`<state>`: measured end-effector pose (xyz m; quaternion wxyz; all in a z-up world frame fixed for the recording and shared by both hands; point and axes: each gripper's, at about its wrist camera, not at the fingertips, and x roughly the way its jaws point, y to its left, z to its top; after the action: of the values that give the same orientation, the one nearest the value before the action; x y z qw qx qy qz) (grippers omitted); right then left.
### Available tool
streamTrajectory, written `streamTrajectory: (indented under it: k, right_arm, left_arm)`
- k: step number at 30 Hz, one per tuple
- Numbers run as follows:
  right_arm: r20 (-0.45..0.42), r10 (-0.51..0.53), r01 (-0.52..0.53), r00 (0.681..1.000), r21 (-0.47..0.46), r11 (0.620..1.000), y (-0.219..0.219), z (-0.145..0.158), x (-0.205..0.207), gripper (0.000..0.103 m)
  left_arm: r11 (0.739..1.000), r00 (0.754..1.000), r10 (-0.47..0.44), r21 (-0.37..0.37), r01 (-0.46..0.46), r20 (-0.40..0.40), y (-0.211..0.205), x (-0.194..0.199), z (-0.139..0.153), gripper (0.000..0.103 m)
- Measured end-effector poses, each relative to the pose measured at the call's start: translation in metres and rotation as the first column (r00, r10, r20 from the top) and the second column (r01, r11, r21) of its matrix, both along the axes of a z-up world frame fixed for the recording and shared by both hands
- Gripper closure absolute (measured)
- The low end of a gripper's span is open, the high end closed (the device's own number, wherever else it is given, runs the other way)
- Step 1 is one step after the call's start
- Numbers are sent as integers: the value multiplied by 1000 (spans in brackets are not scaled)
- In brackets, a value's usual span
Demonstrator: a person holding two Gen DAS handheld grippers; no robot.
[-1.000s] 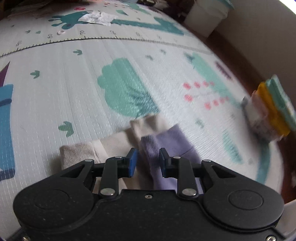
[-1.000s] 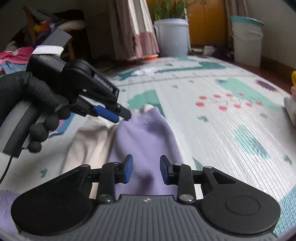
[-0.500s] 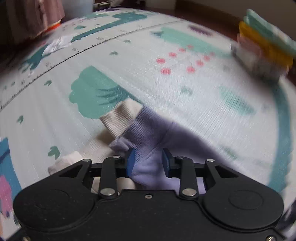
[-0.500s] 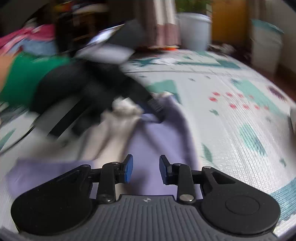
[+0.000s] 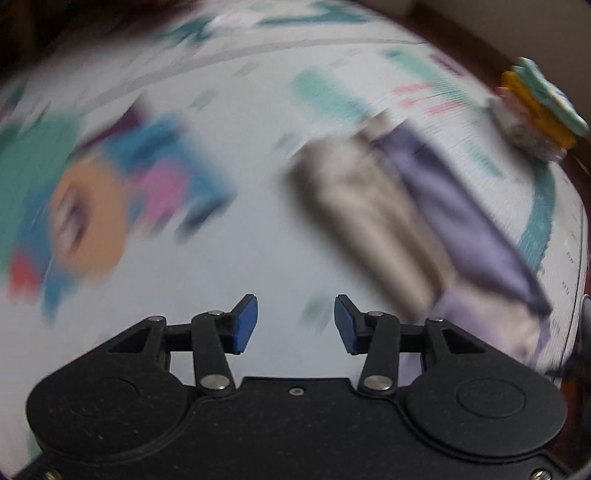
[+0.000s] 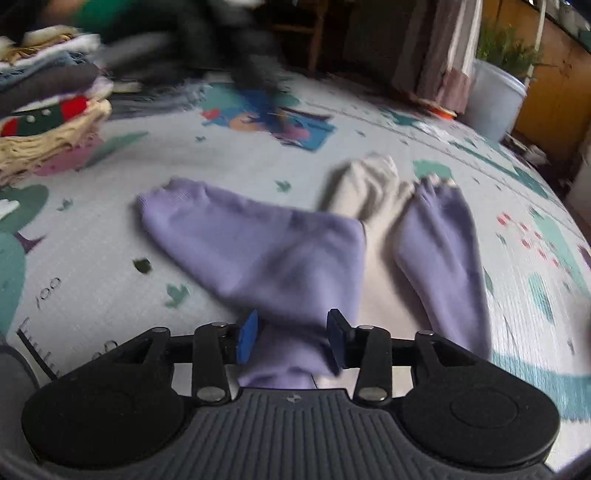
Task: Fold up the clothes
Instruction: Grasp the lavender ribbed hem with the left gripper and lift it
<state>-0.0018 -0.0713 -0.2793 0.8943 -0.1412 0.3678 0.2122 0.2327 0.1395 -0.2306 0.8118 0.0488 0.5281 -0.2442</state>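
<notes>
A purple and beige top (image 6: 258, 243) lies on the patterned play mat (image 6: 110, 295). One purple sleeve is folded across the beige body (image 6: 373, 192); the other sleeve (image 6: 443, 240) lies straight at the right. My right gripper (image 6: 291, 339) hangs low over the folded sleeve, its jaws opening with purple fabric between them. In the blurred left wrist view, my left gripper (image 5: 295, 321) is opening over bare mat with nothing between its fingers. The top (image 5: 461, 214) lies to its right.
A stack of folded clothes (image 5: 535, 114) sits at the mat's far right edge. A woven basket (image 6: 48, 147) heaped with clothes stands at the left. A pale planter bucket (image 6: 495, 99) and a curtain are beyond the mat. A dark blur with a green sleeve (image 6: 99, 14) crosses the top.
My left gripper has let go of the top and swung left over bare mat, its jaws wider. The right gripper has rolled and pulled back; one purple sleeve now lies folded across the body.
</notes>
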Motion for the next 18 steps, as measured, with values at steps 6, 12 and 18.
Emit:
streamTrajectory:
  k: [6, 12, 18]
  right_arm:
    - [-102, -161, 168, 982, 72, 983, -19, -16, 15, 56]
    - [-148, -219, 233, 964, 83, 969, -25, -24, 21, 56]
    - [-156, -205, 215, 966, 52, 975, -21, -25, 17, 56]
  left_arm:
    - [972, 969, 179, -124, -202, -170, 90, -56, -28, 58]
    - [952, 970, 170, -227, -208, -176, 80, -79, -47, 60]
    - [988, 995, 29, -149, -43, -93, 52, -74, -60, 60]
